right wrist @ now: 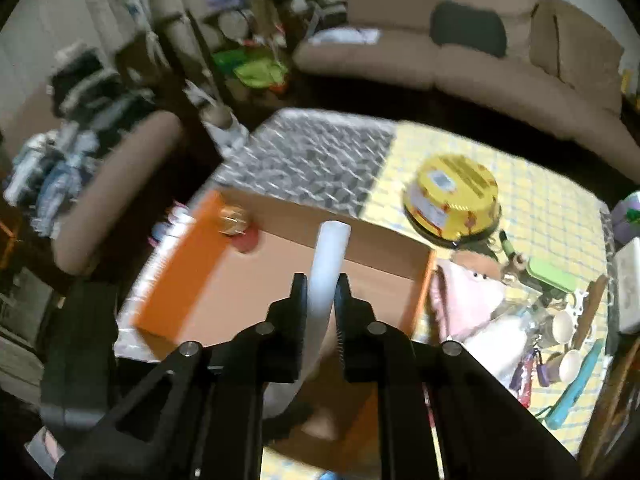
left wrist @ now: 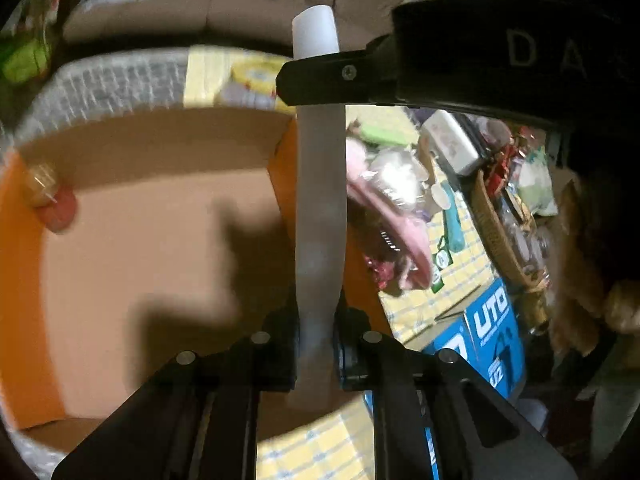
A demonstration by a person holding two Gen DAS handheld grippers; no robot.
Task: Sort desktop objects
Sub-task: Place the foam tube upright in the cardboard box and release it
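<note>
Long white tube [left wrist: 320, 208], pinched by both left [left wrist: 316, 344] and right hand-held gripper [right wrist: 323, 280].

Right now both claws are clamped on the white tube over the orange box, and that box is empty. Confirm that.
Not quite: the box is not empty. The right wrist view shows a small clear jar with a red lid lying in the far corner of the orange box. The rest holds: the left claw and right claw are both clamped on the white tube above it.
</note>
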